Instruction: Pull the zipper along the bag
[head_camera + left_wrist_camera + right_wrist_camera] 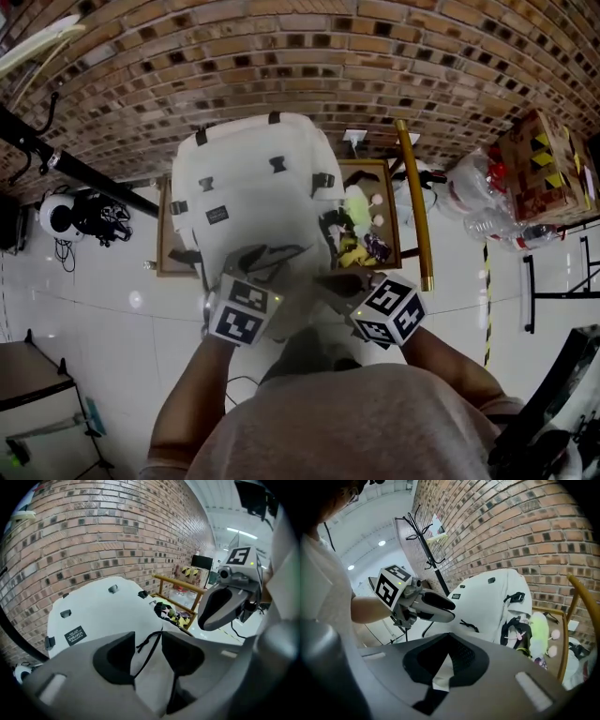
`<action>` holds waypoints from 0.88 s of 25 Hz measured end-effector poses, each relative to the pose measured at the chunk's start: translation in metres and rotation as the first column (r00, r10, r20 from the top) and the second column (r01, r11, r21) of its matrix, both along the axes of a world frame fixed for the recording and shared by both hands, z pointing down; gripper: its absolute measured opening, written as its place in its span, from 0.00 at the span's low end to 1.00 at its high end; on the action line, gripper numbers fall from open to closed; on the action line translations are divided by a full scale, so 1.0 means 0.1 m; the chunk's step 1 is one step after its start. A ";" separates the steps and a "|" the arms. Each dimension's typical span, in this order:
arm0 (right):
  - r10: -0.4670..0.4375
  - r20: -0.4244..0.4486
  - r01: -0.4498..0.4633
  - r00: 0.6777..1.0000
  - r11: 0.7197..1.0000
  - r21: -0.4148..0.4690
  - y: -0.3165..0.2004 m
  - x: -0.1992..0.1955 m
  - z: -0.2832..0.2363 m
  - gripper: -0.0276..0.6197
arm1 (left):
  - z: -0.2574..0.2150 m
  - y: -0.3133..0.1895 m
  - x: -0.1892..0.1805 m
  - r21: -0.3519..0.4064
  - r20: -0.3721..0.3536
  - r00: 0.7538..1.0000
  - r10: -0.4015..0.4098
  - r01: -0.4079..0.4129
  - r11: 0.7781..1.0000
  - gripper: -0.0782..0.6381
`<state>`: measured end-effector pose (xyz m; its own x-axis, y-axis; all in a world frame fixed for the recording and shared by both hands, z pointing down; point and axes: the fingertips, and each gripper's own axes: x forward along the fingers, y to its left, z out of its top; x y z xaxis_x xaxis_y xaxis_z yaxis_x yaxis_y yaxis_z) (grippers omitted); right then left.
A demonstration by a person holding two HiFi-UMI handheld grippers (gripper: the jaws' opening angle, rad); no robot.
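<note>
Bag: white bag is standing upright against the brick wall, front panel facing the person and both grippers working at its lower end.
Cord: black zipper cord is lying on the white fabric and running up through the gap between the left jaws.
Left gripper: left gripper is sitting with its jaws wide, one pad on each side of the cord and neither pressing on it. It is gripping nothing.
Right gripper: right gripper is pinching a fold of the white bag fabric, jaws fully together.
Why so held: the right side is probably anchoring the cloth so the track is being pulled taut. The left side is lined up on the cord, the only handle the slider offers.
Spacing: the two grippers are working close beside each other, tips nearly meeting over the bag.
Step judged: either taking or letting go of the cord. Which one is not showing.
Risk: the thin cord is likely slipping out sideways if the jaws close off-centre.
</note>
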<state>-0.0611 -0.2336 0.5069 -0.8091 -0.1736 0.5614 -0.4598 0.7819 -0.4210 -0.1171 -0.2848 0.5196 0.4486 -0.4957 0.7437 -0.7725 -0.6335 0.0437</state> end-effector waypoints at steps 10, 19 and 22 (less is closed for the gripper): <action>0.004 -0.072 -0.008 0.997 0.998 -0.056 -0.26 -0.10 0.55 0.04 | 0.54 -0.17 0.09 -0.117 0.078 0.995 0.069 -0.060 0.991 0.35; 0.073 -0.095 -0.079 0.993 0.995 -0.060 -0.50 -0.04 0.81 0.04 | 0.71 -0.23 0.07 -0.126 0.135 0.988 0.075 -0.057 0.990 0.25; 0.091 -0.104 -0.097 0.990 0.994 -0.056 -0.58 -0.04 0.85 0.04 | 0.75 -0.25 0.06 -0.131 0.126 0.990 0.064 -0.047 0.990 0.22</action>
<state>-0.0650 -0.2919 0.5924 -0.7292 -0.2088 0.6517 -0.5726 0.7077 -0.4139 -0.1113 -0.3098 0.5943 0.3683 -0.3706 0.8527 -0.7407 -0.6712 0.0282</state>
